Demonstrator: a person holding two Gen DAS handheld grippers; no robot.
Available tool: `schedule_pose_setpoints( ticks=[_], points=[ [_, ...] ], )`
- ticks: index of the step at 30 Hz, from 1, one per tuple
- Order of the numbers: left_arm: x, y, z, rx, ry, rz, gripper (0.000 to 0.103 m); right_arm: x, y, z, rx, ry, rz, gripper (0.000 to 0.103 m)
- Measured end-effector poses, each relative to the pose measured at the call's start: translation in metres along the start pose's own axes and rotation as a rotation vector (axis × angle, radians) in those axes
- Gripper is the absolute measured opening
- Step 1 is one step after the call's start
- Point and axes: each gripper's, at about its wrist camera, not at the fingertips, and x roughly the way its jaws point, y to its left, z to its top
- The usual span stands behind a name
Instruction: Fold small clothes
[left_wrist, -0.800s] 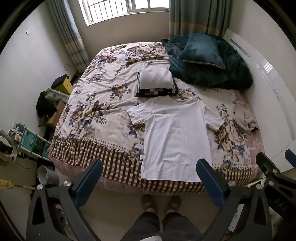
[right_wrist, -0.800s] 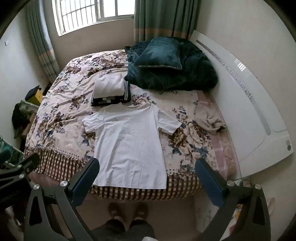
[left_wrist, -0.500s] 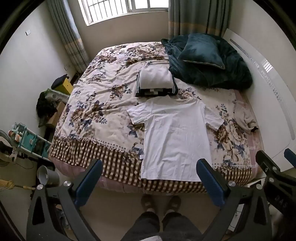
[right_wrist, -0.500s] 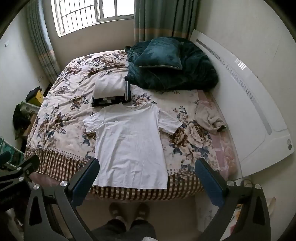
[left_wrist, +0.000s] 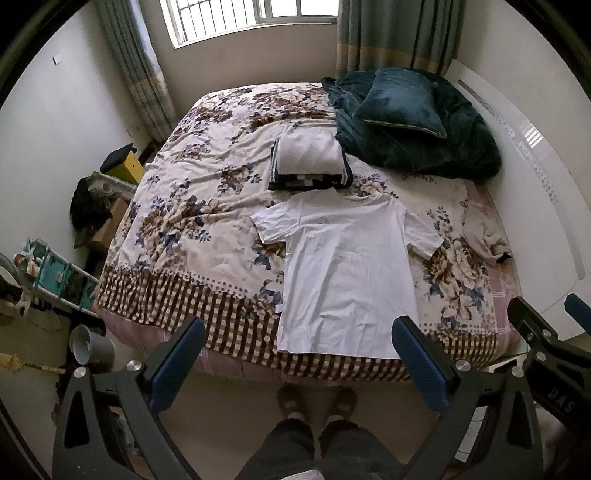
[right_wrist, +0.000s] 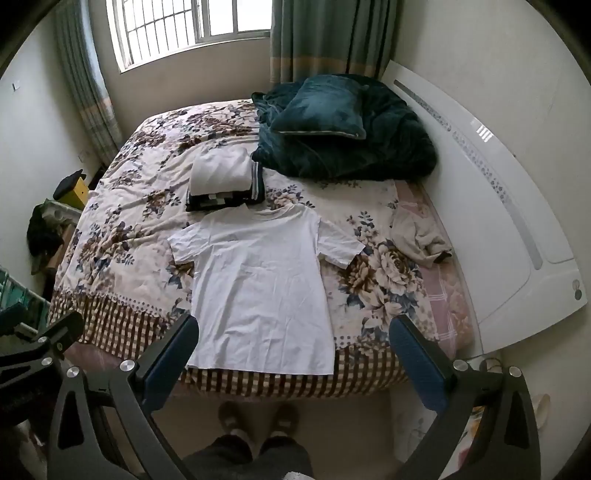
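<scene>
A white T-shirt lies flat and spread out on the floral bed cover, hem at the near edge; it also shows in the right wrist view. Beyond its collar sits a stack of folded clothes, also in the right wrist view. My left gripper is open and empty, held high above the floor in front of the bed. My right gripper is open and empty at the same height, just right of the left one.
A dark teal duvet and pillow are piled at the back right. A crumpled beige garment lies by the white headboard. Clutter and a bucket stand left of the bed. The person's feet are below.
Both grippers have drifted very slightly; the shirt and the rest of the bed are as before.
</scene>
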Motion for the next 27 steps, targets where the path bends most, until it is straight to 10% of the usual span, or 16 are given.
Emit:
schedule_pose_setpoints(
  ticks=[27],
  points=[
    [-0.006,0.015,-0.015,-0.025,-0.011,-0.002,0.103,-0.020,0.006,-0.009,-0.015,-0.004,0.009,0.103]
  ],
)
